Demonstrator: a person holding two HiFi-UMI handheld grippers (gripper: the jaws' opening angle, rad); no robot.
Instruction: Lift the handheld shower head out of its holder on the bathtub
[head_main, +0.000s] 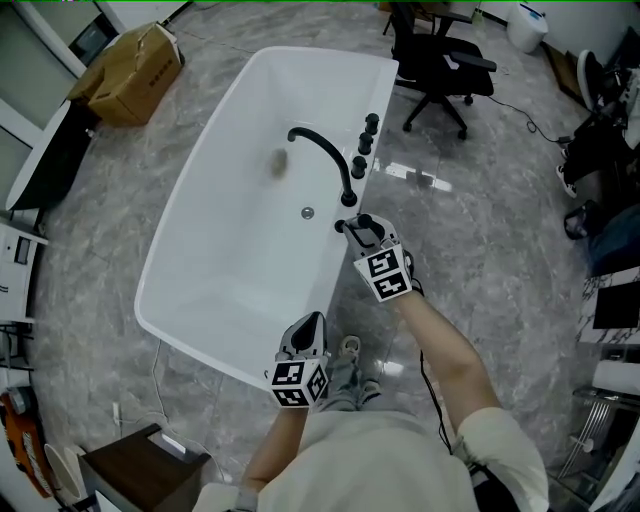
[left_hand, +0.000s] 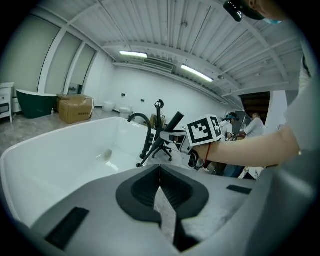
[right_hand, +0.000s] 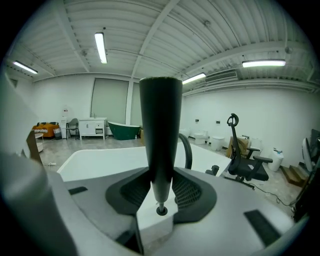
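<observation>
The black handheld shower head (head_main: 366, 226) stands upright between the jaws of my right gripper (head_main: 362, 234), which is shut on its handle beside the white bathtub's (head_main: 225, 210) right rim. In the right gripper view the handle (right_hand: 160, 130) fills the middle. Its thin lower end hangs just over the round holder hole (right_hand: 161, 210) in the white rim. My left gripper (head_main: 308, 325) hovers by the tub's near corner, shut and empty, its fingertips (left_hand: 160, 169) meeting. From there I see the right gripper (left_hand: 175, 135) and the black shower head (left_hand: 172, 122).
A black arched faucet (head_main: 325, 152) and black knobs (head_main: 366, 140) line the tub's right rim. A black office chair (head_main: 440, 62) stands behind the tub, a cardboard box (head_main: 130, 72) at far left, a dark cabinet (head_main: 140, 468) at lower left. The floor is grey marble.
</observation>
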